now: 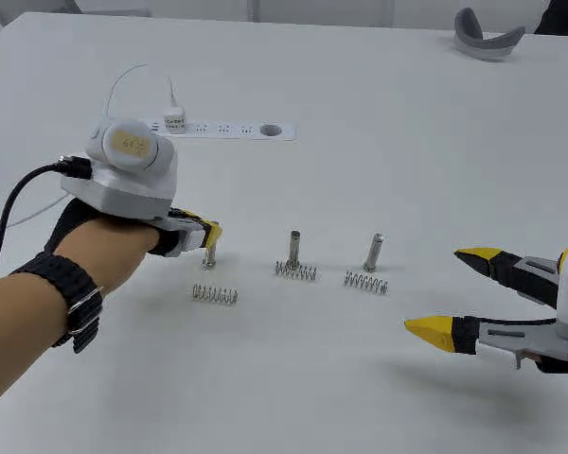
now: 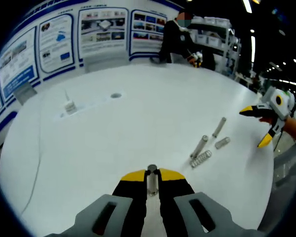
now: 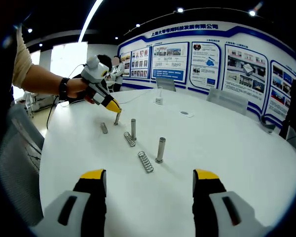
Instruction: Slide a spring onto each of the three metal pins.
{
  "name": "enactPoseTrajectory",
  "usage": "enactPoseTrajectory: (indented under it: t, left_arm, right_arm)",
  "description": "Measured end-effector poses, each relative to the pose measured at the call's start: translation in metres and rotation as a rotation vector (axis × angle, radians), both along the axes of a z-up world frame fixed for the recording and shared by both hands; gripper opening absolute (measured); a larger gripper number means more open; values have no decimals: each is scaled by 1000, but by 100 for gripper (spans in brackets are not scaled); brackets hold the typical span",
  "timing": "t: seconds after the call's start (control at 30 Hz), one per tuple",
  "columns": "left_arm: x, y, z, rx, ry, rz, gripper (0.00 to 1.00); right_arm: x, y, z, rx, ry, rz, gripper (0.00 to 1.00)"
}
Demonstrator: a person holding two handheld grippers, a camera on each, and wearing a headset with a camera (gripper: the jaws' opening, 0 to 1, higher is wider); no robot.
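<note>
Clamping leftmost pin [image 2: 152,183] in left claw [image 1: 208,234] | right claw [image 1: 445,290] wide apart, empty | springs [image 1: 215,294] loose on table [image 1: 379,142]

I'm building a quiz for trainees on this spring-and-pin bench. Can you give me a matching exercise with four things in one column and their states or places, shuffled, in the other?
Things
1. left claw
2. right claw
3. middle pin
4. power strip

States or places
A. open, holding nothing
B. upright, a spring lying at its foot
C. shut on the left pin
D. far across the table, a plug in it

Pairs: 1-C, 2-A, 3-B, 4-D
</note>
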State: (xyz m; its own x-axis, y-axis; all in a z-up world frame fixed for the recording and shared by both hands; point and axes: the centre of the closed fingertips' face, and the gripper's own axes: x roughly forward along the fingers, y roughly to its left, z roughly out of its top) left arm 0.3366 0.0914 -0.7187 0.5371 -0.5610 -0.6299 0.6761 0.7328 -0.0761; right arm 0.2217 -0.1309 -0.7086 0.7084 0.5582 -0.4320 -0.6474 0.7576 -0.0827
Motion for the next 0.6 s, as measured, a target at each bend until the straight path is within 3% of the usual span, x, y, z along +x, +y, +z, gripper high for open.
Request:
enactPoseTrajectory:
  t: [0.47, 0.6]
  left_arm:
    - [-14, 6, 0, -22, -25, 6, 8]
    - [-13, 5, -1, -26, -35, 2, 8]
  right_arm:
    - [0, 6, -1, -4, 3, 18, 72]
    - [0, 6, -1, -5, 4, 21, 72]
